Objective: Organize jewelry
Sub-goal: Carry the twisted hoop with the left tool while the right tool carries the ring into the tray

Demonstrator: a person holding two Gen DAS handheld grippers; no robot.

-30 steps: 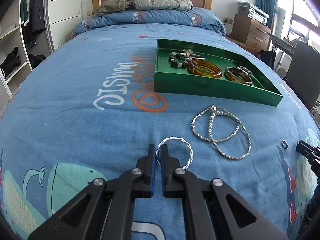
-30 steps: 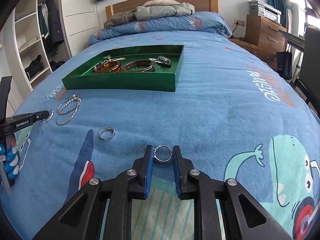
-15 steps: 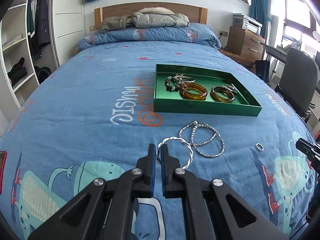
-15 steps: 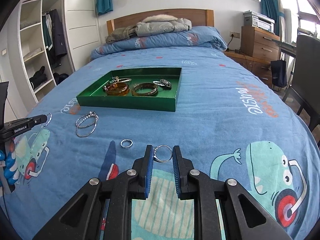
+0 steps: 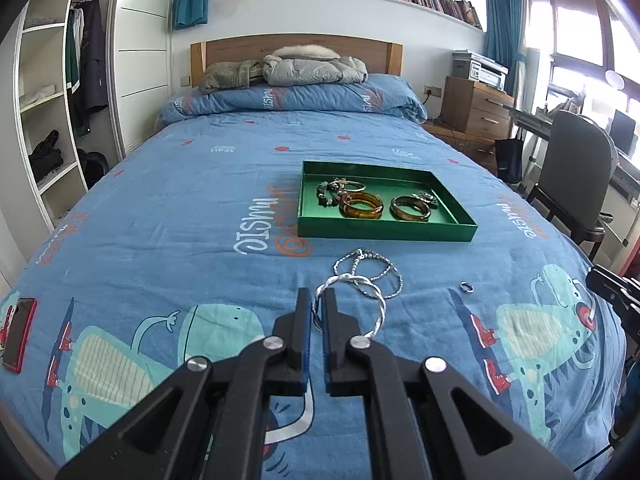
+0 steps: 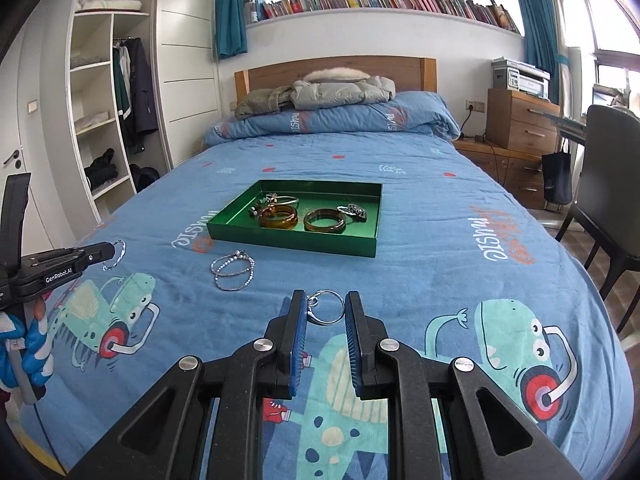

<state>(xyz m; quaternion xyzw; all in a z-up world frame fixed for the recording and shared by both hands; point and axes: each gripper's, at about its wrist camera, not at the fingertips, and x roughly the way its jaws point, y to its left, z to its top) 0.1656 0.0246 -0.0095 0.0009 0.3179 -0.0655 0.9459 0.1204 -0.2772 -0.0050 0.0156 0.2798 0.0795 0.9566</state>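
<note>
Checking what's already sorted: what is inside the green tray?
The green tray holds two amber bangles, a dark bead bracelet, a thin metal bangle and a small silver piece. Overlaps hide anything beneath.

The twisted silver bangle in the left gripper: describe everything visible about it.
The twisted silver bangle is a thin hoop of shiny, metal-looking strands wound like rope. The left gripper is shut on its near-left rim, pinching it between blue-padded fingers. It is lifted clear of the blue bedspread and tilted, its far edge overlapping the beaded silver necklace in the left wrist view.
</note>
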